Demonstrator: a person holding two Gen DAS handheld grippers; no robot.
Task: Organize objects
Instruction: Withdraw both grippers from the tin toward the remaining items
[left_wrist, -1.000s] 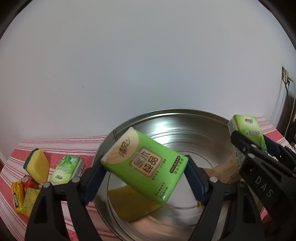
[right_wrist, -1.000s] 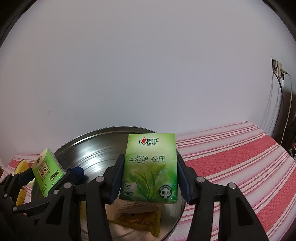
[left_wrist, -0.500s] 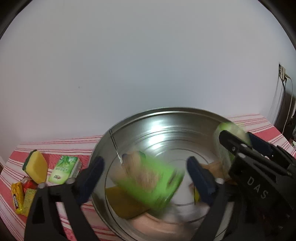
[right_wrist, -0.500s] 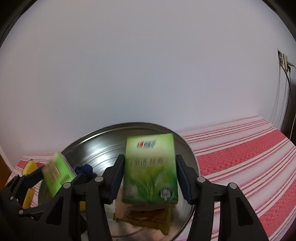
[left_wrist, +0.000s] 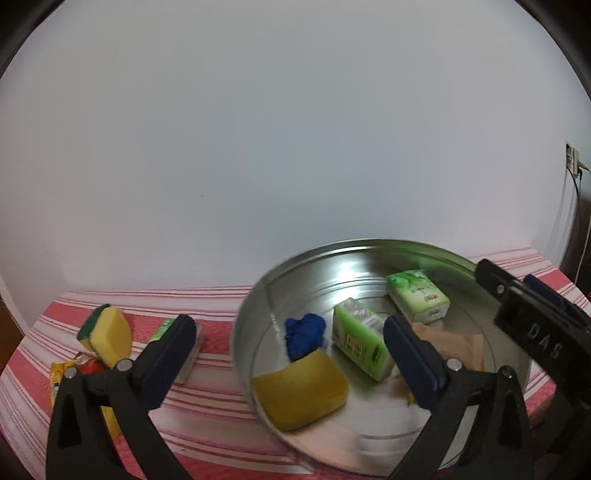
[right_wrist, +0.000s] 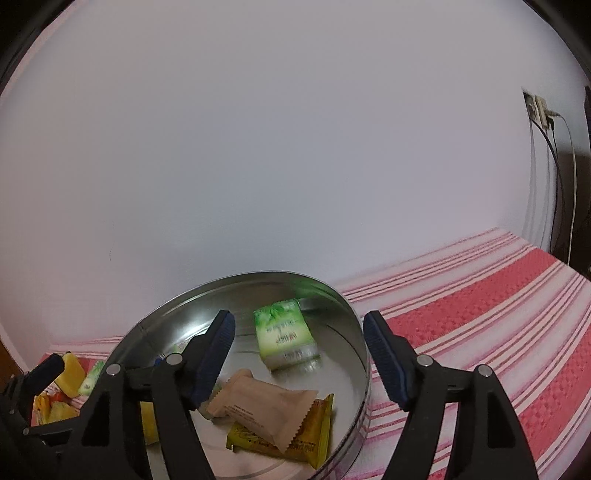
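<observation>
A round metal tin (left_wrist: 325, 266) stands on the red striped cloth. Inside it lie a green tissue pack with a brown label (left_wrist: 360, 343) and a pale green tea tissue pack (left_wrist: 417, 299), each free of any grip. My left gripper (left_wrist: 288, 325) hangs over the tin's left side, its jaws still opening, and nothing sits between its fingers. Above the tin's right half, my right gripper (right_wrist: 298, 321) is opening too. The pale pack (right_wrist: 284, 339) rests on the tin (right_wrist: 177, 314) floor below it, clear of the pads.
The tin also holds a yellow sponge (left_wrist: 299, 387), a blue lump (left_wrist: 304, 334), a beige snack wrapper (right_wrist: 258, 406) and a yellow wrapper (right_wrist: 306, 439). On the cloth to the left lie a yellow-green sponge (left_wrist: 107, 334), another tissue pack (left_wrist: 192, 354) and candy wrappers (left_wrist: 59, 373).
Both grippers spread their jaws and let go of their tissue packs, which dropped into the tin. Both views have shifted slightly, with the tin now further right in the left wrist view.
</observation>
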